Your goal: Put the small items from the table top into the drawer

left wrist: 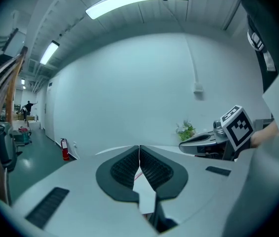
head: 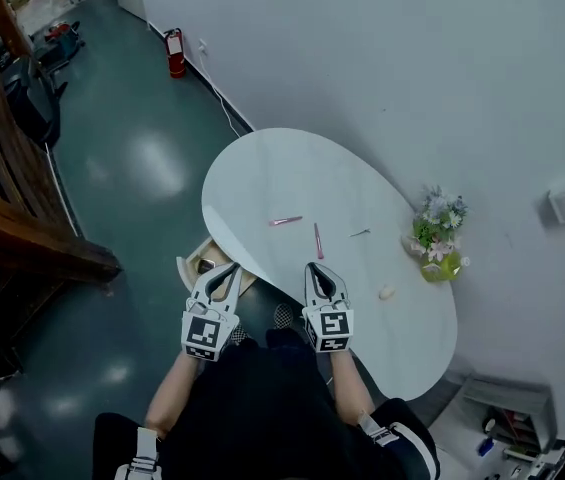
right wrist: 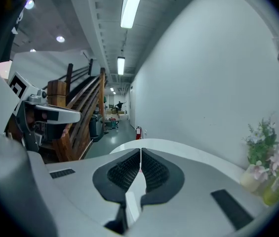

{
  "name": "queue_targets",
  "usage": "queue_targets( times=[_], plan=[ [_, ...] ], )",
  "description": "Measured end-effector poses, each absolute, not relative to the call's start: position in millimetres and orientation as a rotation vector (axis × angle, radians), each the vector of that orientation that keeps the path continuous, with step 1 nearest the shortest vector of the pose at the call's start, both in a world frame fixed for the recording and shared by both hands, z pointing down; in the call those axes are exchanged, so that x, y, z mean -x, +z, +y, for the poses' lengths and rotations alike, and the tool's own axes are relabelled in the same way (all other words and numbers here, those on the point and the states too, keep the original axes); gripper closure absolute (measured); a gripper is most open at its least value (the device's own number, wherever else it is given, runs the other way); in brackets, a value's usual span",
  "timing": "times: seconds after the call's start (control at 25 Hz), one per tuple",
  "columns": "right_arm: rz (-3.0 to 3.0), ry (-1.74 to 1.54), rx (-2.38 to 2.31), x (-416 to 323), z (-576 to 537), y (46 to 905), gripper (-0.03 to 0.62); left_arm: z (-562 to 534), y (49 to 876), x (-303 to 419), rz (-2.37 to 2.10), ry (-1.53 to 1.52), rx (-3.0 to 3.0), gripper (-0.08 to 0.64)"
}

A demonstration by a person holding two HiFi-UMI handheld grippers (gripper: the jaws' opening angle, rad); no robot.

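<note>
On the white oval table point(head: 262, 173) lie a pink stick point(head: 285, 220), a pink pen point(head: 317, 240), a thin dark piece point(head: 360, 233) and a small cream lump point(head: 387, 292). Under the table's near-left edge a tan drawer point(head: 194, 268) stands open with a dark ring-like item inside. My left gripper point(head: 230, 267) hovers over the drawer and table edge, jaws shut and empty point(left wrist: 139, 149). Just short of the pink pen, my right gripper point(head: 314, 266) is shut too, with nothing between its pads point(right wrist: 140, 152).
A vase of flowers point(head: 438, 240) stands at the table's far right by the white wall. Dark wooden stairs point(head: 7, 208) rise at the left across the green floor. A red fire extinguisher point(head: 175, 53) stands by the wall far off.
</note>
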State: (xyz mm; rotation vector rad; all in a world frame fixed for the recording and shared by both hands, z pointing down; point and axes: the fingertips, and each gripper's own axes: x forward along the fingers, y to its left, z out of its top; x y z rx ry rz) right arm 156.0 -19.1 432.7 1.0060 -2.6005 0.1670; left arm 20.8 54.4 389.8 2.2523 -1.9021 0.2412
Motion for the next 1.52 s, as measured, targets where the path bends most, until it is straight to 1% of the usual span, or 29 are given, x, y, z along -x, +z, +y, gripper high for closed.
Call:
queue_targets(
  times=[0.24,0.44,0.68,1.24,1.52],
  plan=[
    [-2.508,0.186,-1.067,-199,-48,457,0.558,17,404,-55,-1.813,0.254,-2.288,0.539],
    [-2.475,0.232,-1.048,-214,-73,486,0.558,-5,426,-72,-1.790,0.280,-2.245,0.538],
    [-2.449,0.277,-1.000,-224,-99,523,0.558,-26,460,-87,-1.779,0.312,-2.173,0.538],
    [-2.390,0.402,-0.911,-233,-123,606,0.558,-75,550,-108,-1.691,0.394,-2.088,0.538],
    [-2.380,0.437,-0.891,-230,-131,627,0.558,-80,579,-114,-1.639,0.422,-2.063,0.538]
  ],
)
